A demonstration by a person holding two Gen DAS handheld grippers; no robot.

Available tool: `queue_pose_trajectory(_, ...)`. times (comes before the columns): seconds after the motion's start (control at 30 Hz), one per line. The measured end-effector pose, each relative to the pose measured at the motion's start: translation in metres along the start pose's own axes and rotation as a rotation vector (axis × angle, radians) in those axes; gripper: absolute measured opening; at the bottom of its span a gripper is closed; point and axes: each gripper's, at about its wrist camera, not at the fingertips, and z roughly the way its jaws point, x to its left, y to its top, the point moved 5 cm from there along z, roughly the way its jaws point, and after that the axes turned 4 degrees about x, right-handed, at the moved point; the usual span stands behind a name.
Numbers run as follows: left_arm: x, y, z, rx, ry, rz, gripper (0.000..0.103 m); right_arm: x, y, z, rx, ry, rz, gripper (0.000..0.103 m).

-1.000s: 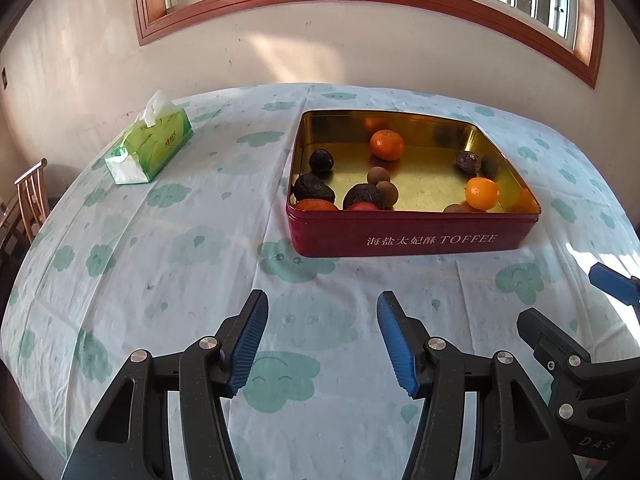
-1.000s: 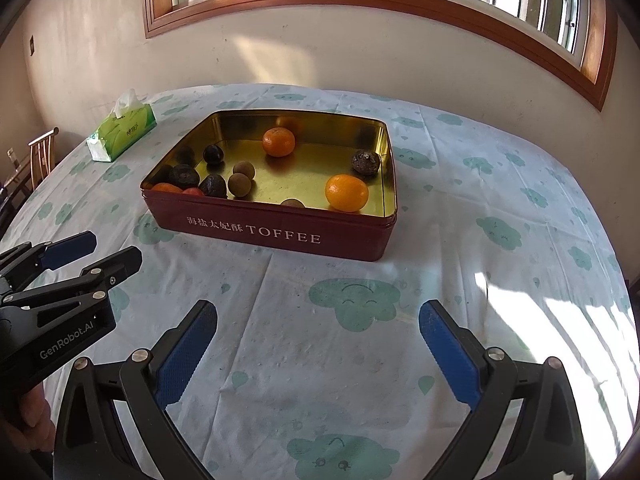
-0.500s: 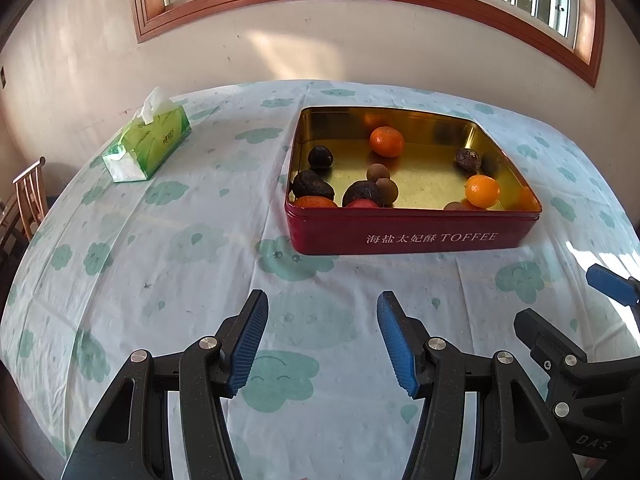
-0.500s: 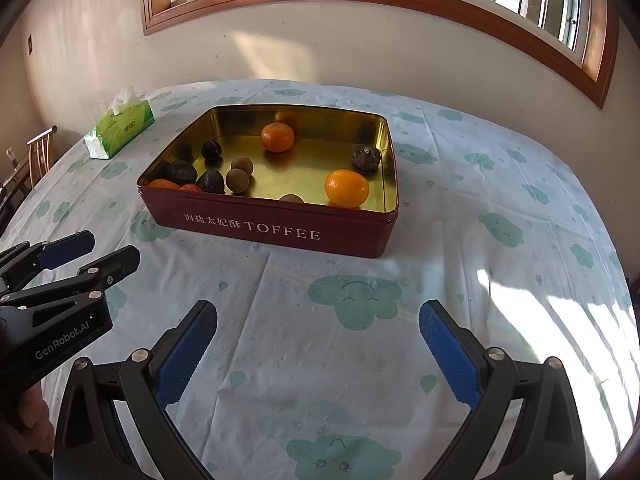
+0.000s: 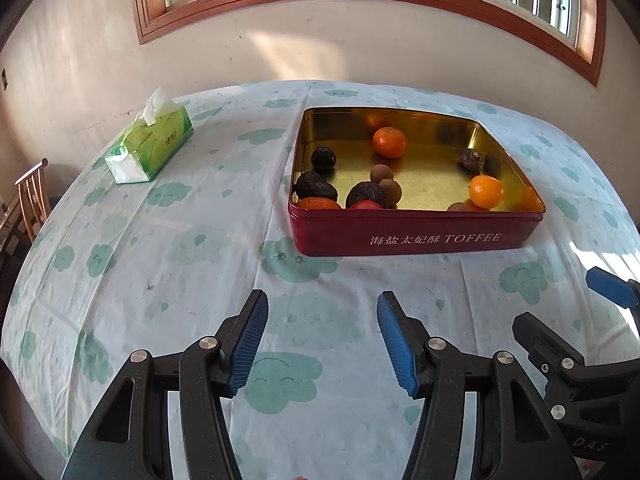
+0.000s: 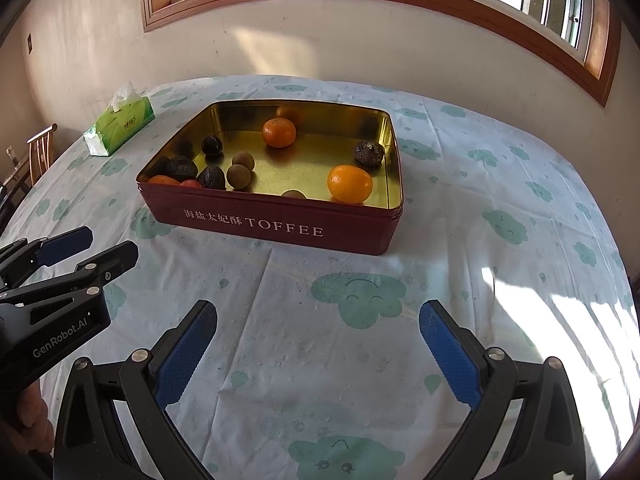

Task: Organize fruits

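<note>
A red toffee tin [image 5: 412, 236] [image 6: 276, 228] with a gold inside stands on the table ahead of both grippers. In it lie two oranges [image 5: 390, 142] [image 6: 349, 183], dark avocados [image 5: 315, 186] [image 6: 182, 168], small brown longans [image 5: 390, 191] [image 6: 239, 176] and other fruit along the near wall. My left gripper [image 5: 322, 340] hovers open over the cloth, short of the tin, nothing between its fingers. My right gripper [image 6: 318, 350] is open wider, also empty, in front of the tin's right half. Each gripper shows at the edge of the other's view.
A green tissue box [image 5: 150, 146] [image 6: 120, 124] lies at the far left of the table. A wooden chair [image 5: 32, 196] stands past the left edge. The cloud-print cloth [image 6: 360, 296] covers the table; a wall with a window runs behind.
</note>
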Motion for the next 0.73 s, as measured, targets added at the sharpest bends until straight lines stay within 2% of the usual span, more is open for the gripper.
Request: queue_pose_trajectory(0.73, -0.0043, -0.0022, 0.0001, 0.001, -0.009, 0.009, 0.058, -0.0007, -0.0068, 0.0055, 0.019, 0.005, 0.009, 0.1)
